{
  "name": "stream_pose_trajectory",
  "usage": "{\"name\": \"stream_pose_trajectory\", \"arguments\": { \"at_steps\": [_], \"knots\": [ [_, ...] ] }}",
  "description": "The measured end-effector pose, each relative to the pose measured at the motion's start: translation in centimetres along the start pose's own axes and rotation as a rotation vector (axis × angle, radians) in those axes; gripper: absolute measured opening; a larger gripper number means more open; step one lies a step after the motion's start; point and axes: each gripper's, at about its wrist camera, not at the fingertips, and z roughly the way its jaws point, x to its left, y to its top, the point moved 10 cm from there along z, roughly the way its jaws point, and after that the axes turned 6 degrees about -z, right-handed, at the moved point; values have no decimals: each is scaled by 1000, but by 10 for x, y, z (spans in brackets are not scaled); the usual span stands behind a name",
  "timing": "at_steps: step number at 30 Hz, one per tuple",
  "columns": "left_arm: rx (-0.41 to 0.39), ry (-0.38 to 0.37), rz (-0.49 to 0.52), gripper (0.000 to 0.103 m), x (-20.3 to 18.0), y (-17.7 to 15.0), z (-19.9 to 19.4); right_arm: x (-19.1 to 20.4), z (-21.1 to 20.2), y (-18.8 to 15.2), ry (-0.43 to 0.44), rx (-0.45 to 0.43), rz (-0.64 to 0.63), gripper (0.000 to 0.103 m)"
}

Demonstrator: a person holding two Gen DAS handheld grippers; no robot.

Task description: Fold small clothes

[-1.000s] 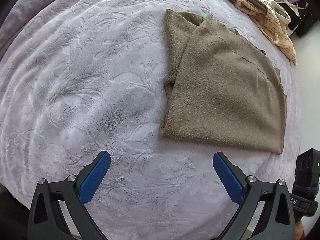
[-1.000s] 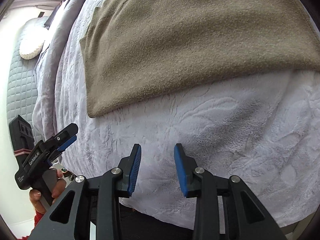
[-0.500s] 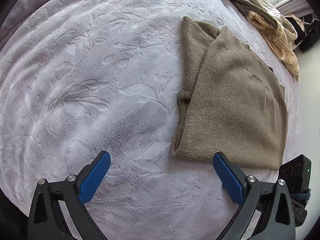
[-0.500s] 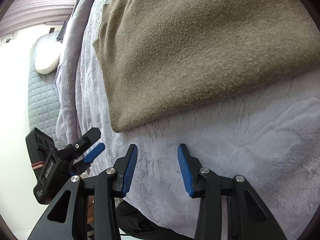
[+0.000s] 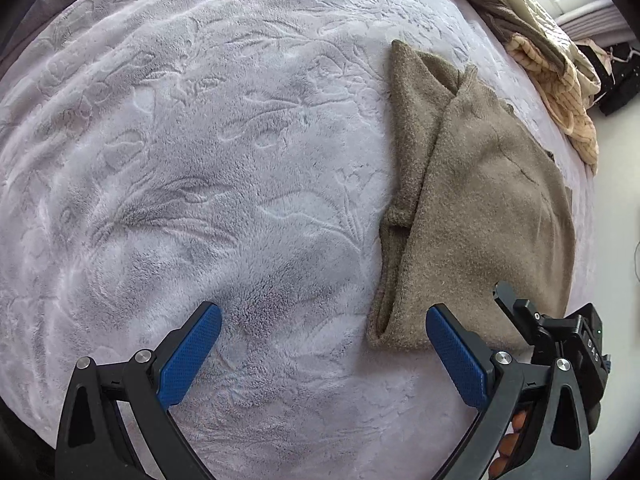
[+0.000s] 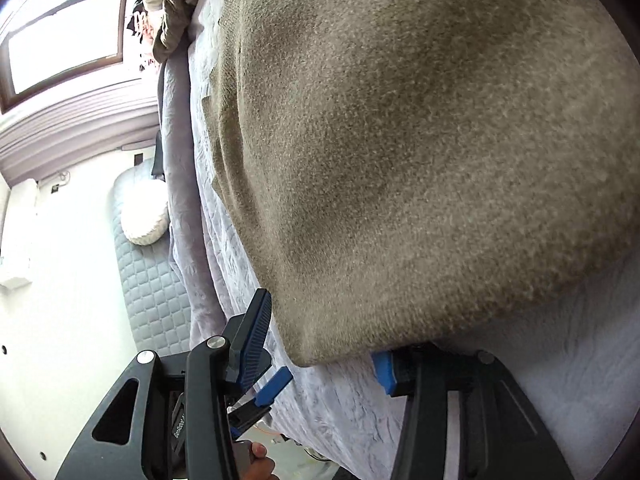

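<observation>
A brown knit garment [image 5: 480, 216] lies partly folded on the pale embossed bedspread [image 5: 224, 184], at the right of the left wrist view. My left gripper [image 5: 320, 344] is open and empty, its right finger [image 5: 456, 360] beside the garment's near left corner. In the right wrist view the garment [image 6: 420, 152] fills the frame. My right gripper [image 6: 324, 340] is open around the garment's near edge, one pad under the hem, nothing pinched. The right gripper also shows in the left wrist view [image 5: 560, 336] at the garment's near right corner.
A heap of other clothes [image 5: 540, 48] lies at the far right of the bed. A window [image 6: 64, 40], a quilted headboard [image 6: 148, 280] and a white pillow [image 6: 144, 216] are to the left in the right wrist view. The bed edge runs close below both grippers.
Both grippers have moved closer to the garment's near edge. The right gripper has opened wider and rotated, and its jaws now straddle the hem.
</observation>
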Motion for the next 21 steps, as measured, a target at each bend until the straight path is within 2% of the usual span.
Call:
{"name": "stream_pose_trajectory", "arguments": {
  "at_steps": [2,4,5,7,10,13,16,18,21],
  "knots": [
    [3,-53,-8,103,-4,5,-3,1,5,1,27,13,41,48],
    [9,-118,-12,103,-11,12,-7,3,9,3,76,38,101,15],
    [19,-163,-16,103,-17,17,-8,5,7,7,105,38,110,8],
    [45,-246,-23,103,-33,27,-8,19,2,11,157,40,83,8],
    [74,-331,0,103,-57,41,-4,43,-12,15,209,47,11,8],
    [116,-411,19,103,-84,57,8,57,-23,19,224,46,-41,8],
    [191,-507,24,103,-110,64,20,66,-26,19,216,49,-83,8],
    [227,-526,33,103,-125,68,30,68,-24,19,208,56,-99,8],
    [227,-514,78,103,-143,69,36,65,-19,16,190,70,-108,8]
  ]
}}
